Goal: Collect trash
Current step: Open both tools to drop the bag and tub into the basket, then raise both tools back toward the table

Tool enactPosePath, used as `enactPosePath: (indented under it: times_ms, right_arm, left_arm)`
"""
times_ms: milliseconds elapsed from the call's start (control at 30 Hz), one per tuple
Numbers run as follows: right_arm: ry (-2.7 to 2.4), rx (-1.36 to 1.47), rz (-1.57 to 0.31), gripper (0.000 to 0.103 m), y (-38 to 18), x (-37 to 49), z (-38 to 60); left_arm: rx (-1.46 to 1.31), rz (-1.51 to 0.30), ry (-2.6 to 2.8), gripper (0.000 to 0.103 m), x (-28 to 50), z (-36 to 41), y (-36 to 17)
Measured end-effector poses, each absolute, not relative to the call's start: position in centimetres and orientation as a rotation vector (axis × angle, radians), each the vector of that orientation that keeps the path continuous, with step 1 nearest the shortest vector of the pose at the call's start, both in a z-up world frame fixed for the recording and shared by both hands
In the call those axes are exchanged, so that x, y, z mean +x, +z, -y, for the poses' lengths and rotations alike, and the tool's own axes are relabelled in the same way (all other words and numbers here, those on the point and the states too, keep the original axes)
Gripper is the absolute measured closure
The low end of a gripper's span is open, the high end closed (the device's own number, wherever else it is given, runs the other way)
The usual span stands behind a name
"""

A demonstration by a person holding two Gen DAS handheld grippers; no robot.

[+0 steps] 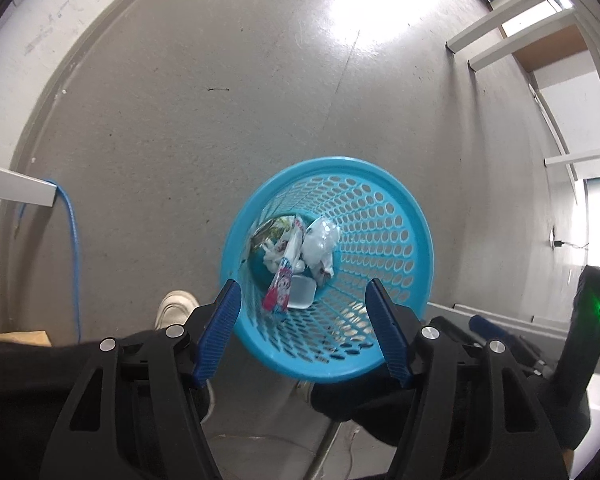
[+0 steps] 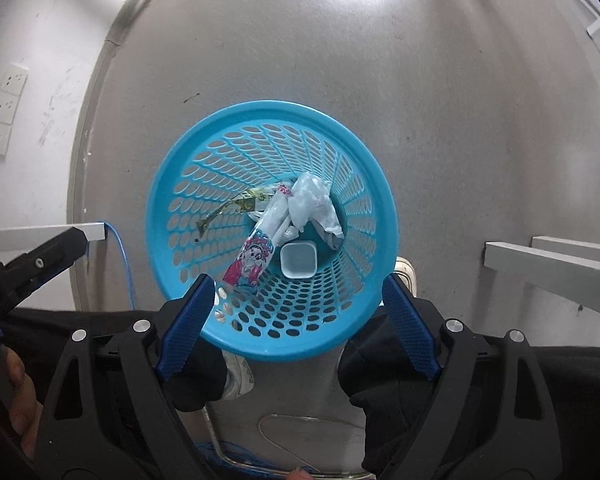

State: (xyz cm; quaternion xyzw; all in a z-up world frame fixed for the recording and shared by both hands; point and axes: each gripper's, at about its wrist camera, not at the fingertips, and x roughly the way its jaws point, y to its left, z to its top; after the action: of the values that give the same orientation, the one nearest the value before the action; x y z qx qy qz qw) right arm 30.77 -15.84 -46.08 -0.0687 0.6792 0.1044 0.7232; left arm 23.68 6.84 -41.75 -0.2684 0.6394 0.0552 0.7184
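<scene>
Both sets of jaws gape wide and hold nothing: left gripper point(image 1: 302, 292) and right gripper point(image 2: 298, 290) hang over the blue bin point(image 2: 364, 184) on the grey floor point(image 2: 440, 92). Down inside lie a pink wrapper point(image 2: 252, 260), a small white tub point(image 2: 298, 261) just right of it, and a crumpled bag point(image 2: 312, 200) beyond. A blue cable point(image 1: 71, 220) hangs at far left.

The right hand-held gripper point(image 2: 296, 286) hangs spread wide over the blue basket point(image 2: 180, 184) on the floor point(image 2: 440, 100); inside lie a wrapper point(image 2: 252, 260), a white cup point(image 2: 298, 262) and a crumpled bag point(image 2: 316, 204).
</scene>
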Motion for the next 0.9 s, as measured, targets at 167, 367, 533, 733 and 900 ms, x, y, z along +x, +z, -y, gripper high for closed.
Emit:
enactPosePath:
  times_ms: [167,367,533,733,900]
  right_arm:
    - [0.275,-0.204,-1.462,0.020,-44.1,28.8,14.8]
    - [0.308,-0.258,-1.358,0.016,-40.8,26.1,14.1]
    - [0.365,-0.299,-1.300,0.015,-38.4,23.6,13.6]
    - [0.390,-0.289,-1.208,0.009,-34.4,20.5,14.7]
    - [0.435,-0.318,-1.165,0.009,-31.7,17.8,15.2]
  left_arm:
    - [-0.517,-1.362,0.117,0.037,22.1,-6.0,-39.5]
    - [-0.495,-1.300,0.116,0.035,20.3,-6.1,-37.4]
    - [-0.532,-1.249,0.124,0.034,18.4,-7.0,-35.7]
    - [-0.516,-1.173,0.133,0.034,15.6,-6.6,-33.4]
    - [-0.428,-1.077,0.136,0.028,12.5,-4.9,-30.1]
